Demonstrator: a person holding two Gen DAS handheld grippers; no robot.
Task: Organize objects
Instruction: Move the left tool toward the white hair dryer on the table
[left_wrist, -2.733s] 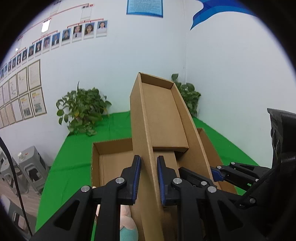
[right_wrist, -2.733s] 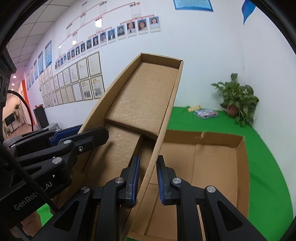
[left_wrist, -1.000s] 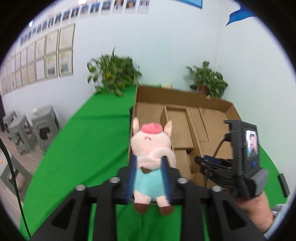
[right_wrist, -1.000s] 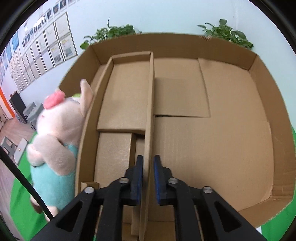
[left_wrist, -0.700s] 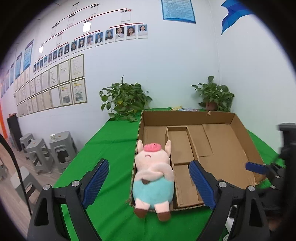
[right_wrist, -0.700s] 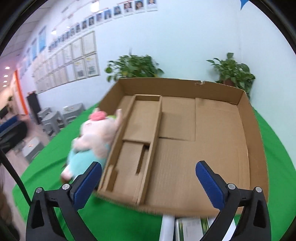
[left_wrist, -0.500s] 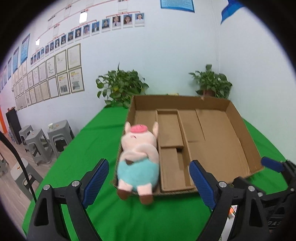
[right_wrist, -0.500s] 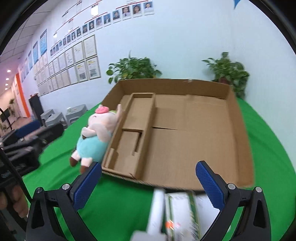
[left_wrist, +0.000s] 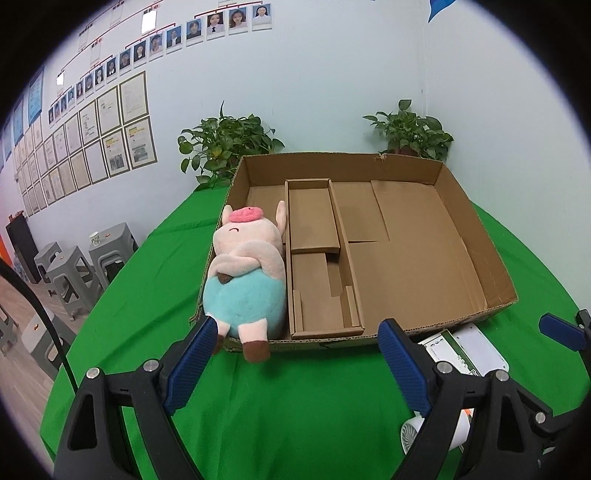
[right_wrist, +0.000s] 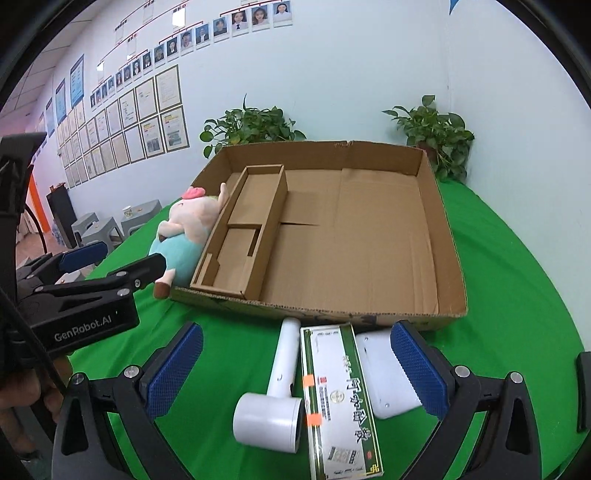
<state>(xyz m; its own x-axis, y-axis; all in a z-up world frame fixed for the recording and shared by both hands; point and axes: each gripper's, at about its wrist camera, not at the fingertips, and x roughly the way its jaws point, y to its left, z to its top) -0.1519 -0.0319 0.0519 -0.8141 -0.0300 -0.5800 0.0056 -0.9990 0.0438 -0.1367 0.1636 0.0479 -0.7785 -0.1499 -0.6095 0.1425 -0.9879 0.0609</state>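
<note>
Green-trimmed carton lies lengthwise btwn our right gripper pads, pointing at the cardboard tray. Both grippers wide open, empty. Left gripper faces the plush pig instead, so right's nearer imo.

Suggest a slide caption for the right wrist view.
Open right gripper hovers over hair dryer and green-edged box before cardboard tray.
</note>
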